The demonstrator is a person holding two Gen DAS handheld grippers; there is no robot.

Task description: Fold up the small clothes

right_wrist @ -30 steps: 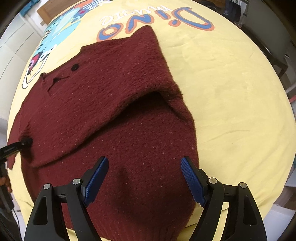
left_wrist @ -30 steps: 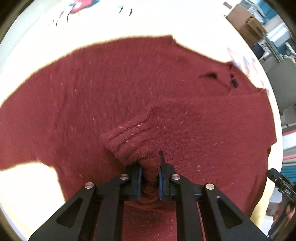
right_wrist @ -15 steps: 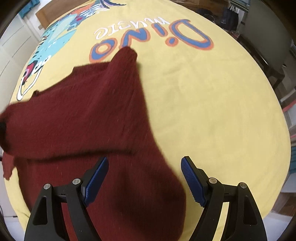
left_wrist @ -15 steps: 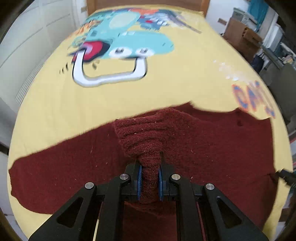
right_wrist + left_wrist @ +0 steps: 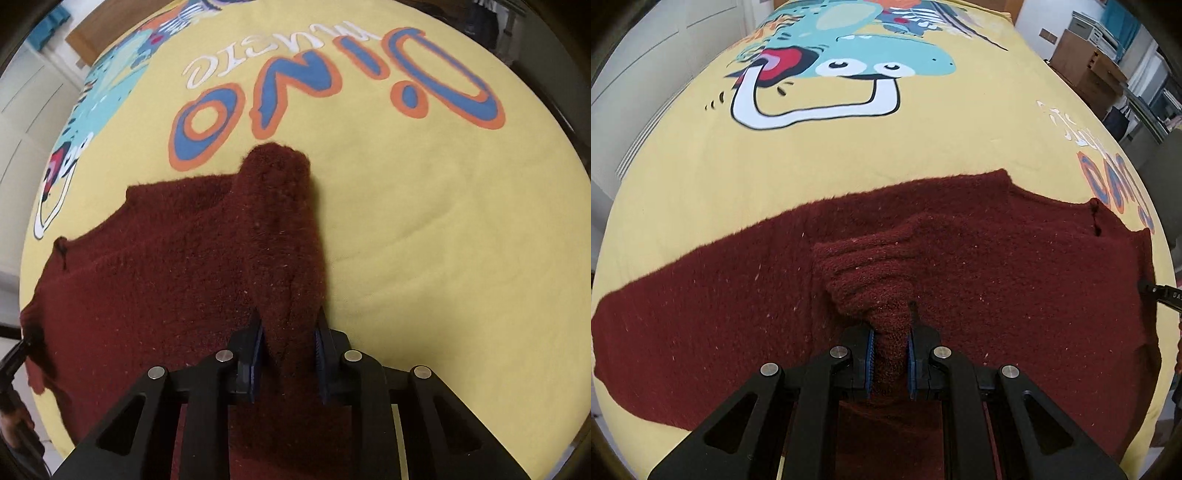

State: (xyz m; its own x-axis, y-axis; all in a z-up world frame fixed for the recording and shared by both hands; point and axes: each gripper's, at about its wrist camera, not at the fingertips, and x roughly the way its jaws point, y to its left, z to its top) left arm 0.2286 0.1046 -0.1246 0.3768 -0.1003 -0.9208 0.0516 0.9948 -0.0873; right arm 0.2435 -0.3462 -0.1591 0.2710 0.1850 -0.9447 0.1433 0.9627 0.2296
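A dark red knitted sweater [image 5: 997, 266] lies spread on a yellow printed bedspread [image 5: 849, 155]. My left gripper [image 5: 889, 354] is shut on a ribbed cuff [image 5: 864, 280] of the sweater, bunched between the blue pads. In the right wrist view the sweater [image 5: 166, 266] lies to the left, and my right gripper [image 5: 288, 350] is shut on a thick fold of it [image 5: 284, 221] that runs forward from the jaws. The left gripper's tip shows at the left edge of the right wrist view [image 5: 14, 354].
The bedspread [image 5: 443, 221] carries a dinosaur print [image 5: 849, 70] and "Dino" lettering [image 5: 332, 92]. Cardboard boxes [image 5: 1086, 62] and shelves stand past the bed's far right. White cupboard doors [image 5: 26, 96] stand to the left.
My right gripper has closed on a fold of the sweater; it was open half a second ago. The sweater has been pulled and flattened toward me. My left gripper keeps its hold on the cuff.
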